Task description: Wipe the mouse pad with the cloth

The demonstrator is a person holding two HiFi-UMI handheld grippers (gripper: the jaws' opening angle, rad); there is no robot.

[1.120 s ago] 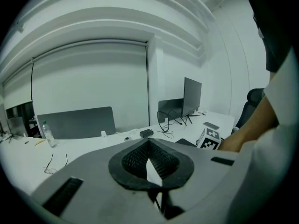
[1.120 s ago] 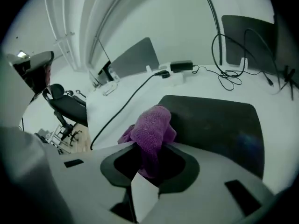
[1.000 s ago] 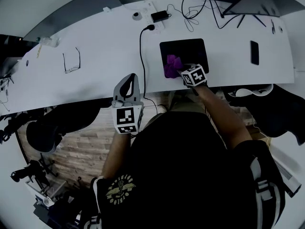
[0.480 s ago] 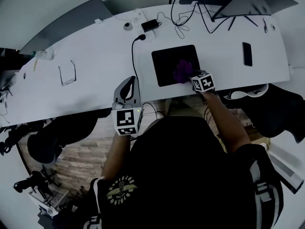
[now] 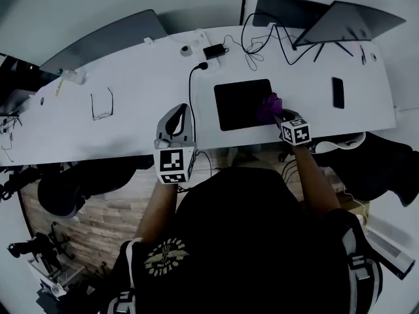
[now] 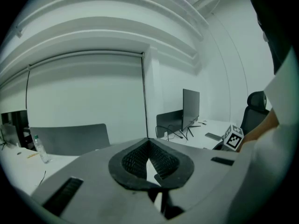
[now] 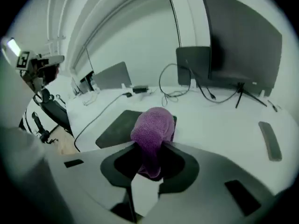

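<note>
The black mouse pad (image 5: 241, 103) lies on the white desk (image 5: 131, 103) in front of me. A purple cloth (image 5: 269, 106) rests at the pad's right edge, with my right gripper (image 5: 276, 114) shut on it. In the right gripper view the cloth (image 7: 152, 127) bulges out between the jaws, and the mouse pad (image 7: 116, 128) lies to its left and beyond it. My left gripper (image 5: 176, 118) hangs at the desk's near edge, left of the pad. Its jaws are shut and hold nothing. In the left gripper view the left gripper (image 6: 148, 146) points up at the room.
Glasses (image 5: 100, 104) lie at the desk's left, a dark phone (image 5: 338, 92) right of the pad. A power adapter (image 5: 215, 50) and tangled cables (image 5: 262, 41) sit behind the pad, near a raised screen (image 5: 357, 18). A cable (image 5: 192, 103) runs down the pad's left side.
My right gripper has dragged the cloth rightward across the pad, from its near-left part to its right edge. The left gripper has stayed by the desk edge.
</note>
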